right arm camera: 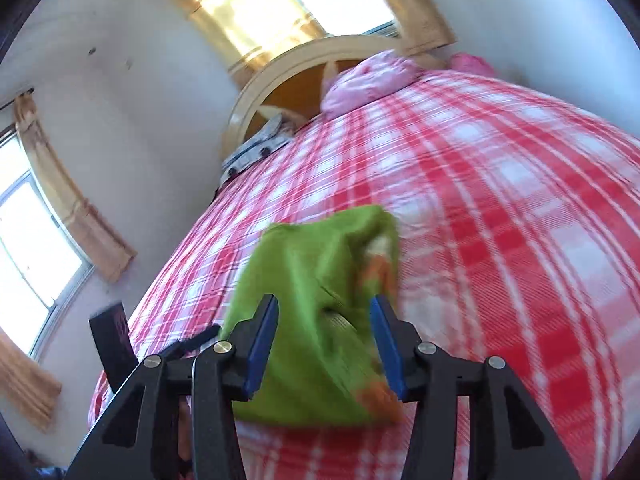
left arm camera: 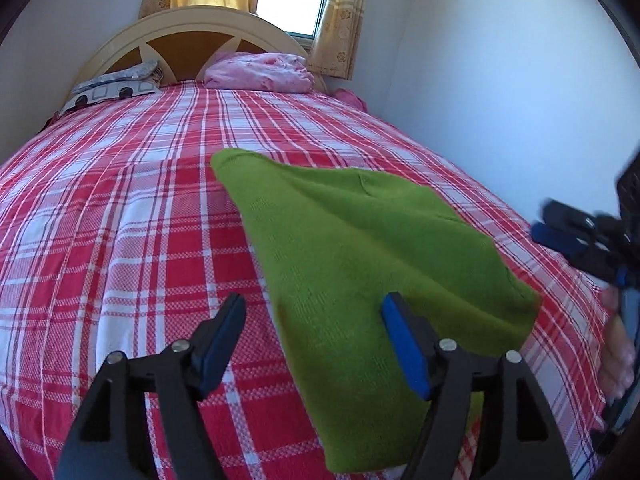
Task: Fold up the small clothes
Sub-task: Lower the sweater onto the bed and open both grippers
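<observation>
A green knitted garment lies folded on the red and white plaid bed sheet. My left gripper hovers open over its near left edge; the right blue pad is above the cloth and the left one above the sheet. At the right edge of this view, my right gripper is blurred and clear of the garment. In the right wrist view the right gripper stands open with the blurred green garment in the gap, pads not pressing it. Orange patches show on the cloth.
A pink bundle and a patterned pillow lie at the arched headboard. A white wall runs along the bed's right side. A hand shows at the right edge. A dark flat object stands past the bed's left side.
</observation>
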